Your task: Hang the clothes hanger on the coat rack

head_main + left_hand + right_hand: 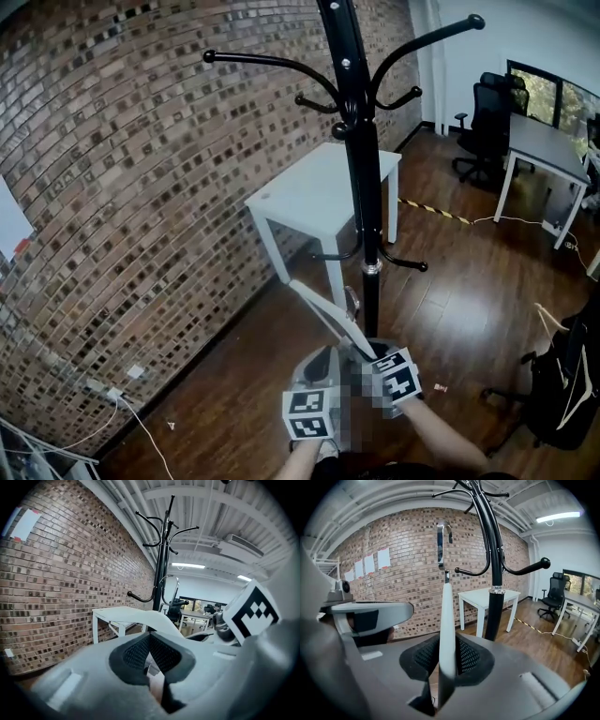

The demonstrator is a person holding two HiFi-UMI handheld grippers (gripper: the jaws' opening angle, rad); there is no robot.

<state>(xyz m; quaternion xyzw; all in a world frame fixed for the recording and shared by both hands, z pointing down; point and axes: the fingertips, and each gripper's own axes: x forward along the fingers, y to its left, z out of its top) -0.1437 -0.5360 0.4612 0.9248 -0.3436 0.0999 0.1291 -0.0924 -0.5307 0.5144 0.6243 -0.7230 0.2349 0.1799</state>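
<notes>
Brick wall (103,187) fills the left side, with a cable (141,427) trailing on the wood floor (234,394) at its foot.

Left tongs (325,358): in the left gripper view the pads (136,651) sit almost together, leaving only a thin slit. A pale sliver shows in the slit, can't tell what it is. These tongs have no grip on the hanger; its white arm passes just beyond their tips.

Clothes hanger (319,309): white, up in the air, low and close in front of the person. It slants up-left from the right tongs. Its metal hook (443,531) is free and touches no peg.

Right tongs (373,352): just beside the left pair, clamped on the lower end of the hanger. In the right gripper view the hanger stands edge-on between the pads (468,656), which press on both faces and are held only slightly apart by it.

Coat rack (364,159): black pole, upright, just beyond the hanger. The upper pegs (272,62) are well above the hanger, the lower pegs (405,262) nearer it.

White desk (314,192) stands behind the rack against the wall. Far right: an office chair (487,122), a grey desk (544,145) and a black backpack (562,384) on the floor.
</notes>
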